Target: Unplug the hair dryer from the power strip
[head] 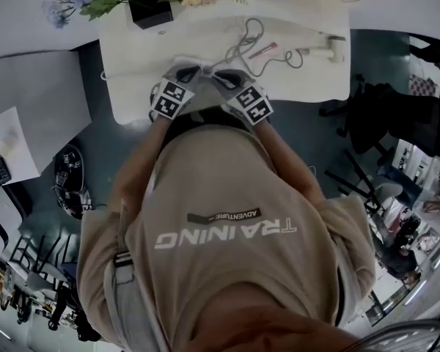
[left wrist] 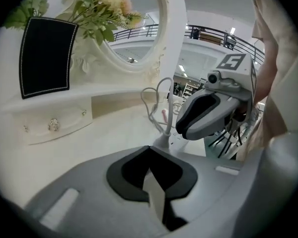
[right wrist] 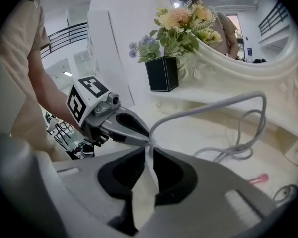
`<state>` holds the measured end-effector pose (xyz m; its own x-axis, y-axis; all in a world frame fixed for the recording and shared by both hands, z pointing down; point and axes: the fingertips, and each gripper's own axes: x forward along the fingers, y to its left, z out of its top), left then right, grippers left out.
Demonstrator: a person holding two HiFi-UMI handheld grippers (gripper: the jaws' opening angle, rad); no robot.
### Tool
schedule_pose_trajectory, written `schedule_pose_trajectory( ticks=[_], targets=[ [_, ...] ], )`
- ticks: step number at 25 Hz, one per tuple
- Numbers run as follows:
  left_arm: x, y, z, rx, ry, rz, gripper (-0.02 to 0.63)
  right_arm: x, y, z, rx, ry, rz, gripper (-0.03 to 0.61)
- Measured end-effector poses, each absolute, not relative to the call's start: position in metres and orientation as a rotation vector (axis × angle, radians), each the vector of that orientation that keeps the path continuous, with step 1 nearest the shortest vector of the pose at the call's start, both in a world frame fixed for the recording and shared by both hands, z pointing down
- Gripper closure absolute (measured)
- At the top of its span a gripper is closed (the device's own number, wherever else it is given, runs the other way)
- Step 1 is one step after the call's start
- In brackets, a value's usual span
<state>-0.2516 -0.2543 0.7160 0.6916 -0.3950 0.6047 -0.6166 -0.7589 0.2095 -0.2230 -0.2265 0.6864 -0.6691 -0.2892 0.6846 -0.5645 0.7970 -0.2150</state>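
Pale grey hair-dryer cable (right wrist: 208, 105) ends right at both tips over the white vanity top (head: 132, 86), but the right gripper (right wrist: 150, 145) is only slightly spread and the left gripper (left wrist: 150, 148) is pressed together empty, so a tug risks slipping off or dragging the unseen power strip.

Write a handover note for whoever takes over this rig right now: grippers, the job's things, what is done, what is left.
Left gripper: shut, empty, near the table's front edge.
Right gripper: jaws slightly apart, grey cord at their tips, no clear grip.
Cord loops toward a white object, maybe the dryer, at the table's right end; power strip not made out.
Done: no unplugging visible. Left: find the plug, pull it out.
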Motion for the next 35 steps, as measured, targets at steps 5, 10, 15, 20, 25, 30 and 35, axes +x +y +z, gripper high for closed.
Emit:
schedule_pose_trajectory(
  ticks=[5, 10, 15, 20, 25, 30, 35],
  targets=[
    [-0.252, -0.251, 0.714, 2.490, -0.770, 0.763, 0.607, -0.231, -0.232, 0.688, 0.627, -2.265, 0.505, 0.518],
    [-0.255, -0.250, 0.714, 2.514, -0.801, 0.742, 0.607, -0.246, -0.233, 0.694, 0.579, -2.221, 0.449, 0.473],
    [-0.256, -0.249, 0.713, 2.516, -0.788, 0.741, 0.607, -0.250, -0.236, 0.699, 0.576, -2.173, 0.412, 0.465],
    [-0.257, -0.248, 0.713, 2.530, -0.775, 0.748, 0.607, -0.254, -0.241, 0.706, 0.566, -2.131, 0.397, 0.465],
    [-0.257, -0.248, 0.712, 2.535, -0.747, 0.764, 0.607, -0.255, -0.244, 0.709, 0.535, -2.104, 0.399, 0.469],
    [-0.258, -0.247, 0.712, 2.535, -0.743, 0.764, 0.607, -0.256, -0.242, 0.709, 0.518, -2.101, 0.379, 0.476],
    [-0.257, -0.247, 0.713, 2.532, -0.731, 0.771, 0.607, -0.254, -0.244, 0.705, 0.535, -2.117, 0.388, 0.484]
  ],
)
